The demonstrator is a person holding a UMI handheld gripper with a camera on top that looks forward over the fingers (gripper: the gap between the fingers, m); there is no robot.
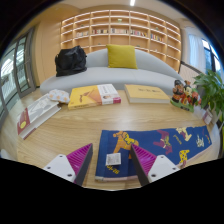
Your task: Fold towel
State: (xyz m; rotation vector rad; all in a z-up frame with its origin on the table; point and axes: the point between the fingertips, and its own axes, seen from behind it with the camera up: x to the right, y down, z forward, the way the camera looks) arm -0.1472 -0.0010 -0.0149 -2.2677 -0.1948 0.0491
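Note:
A blue towel (150, 147) with yellow and pink cartoon prints lies flat on the wooden table (70, 125), its near edge between my fingers and the rest stretching right beyond them. A white label (113, 158) sits on the towel between the fingers. My gripper (112, 165) is open above the towel's near left part, with a wide gap between the pink pads; the left pad (73, 160) is over bare table and the right pad (155, 163) over the towel. Nothing is held.
Books (96, 96) and a yellow book (146, 94) lie at the table's far side, magazines (35, 112) at the left. Small figurines (183, 94) and a plant (212, 92) stand at the right. A sofa with a yellow cushion (122, 57) and black bag (70, 61) is beyond.

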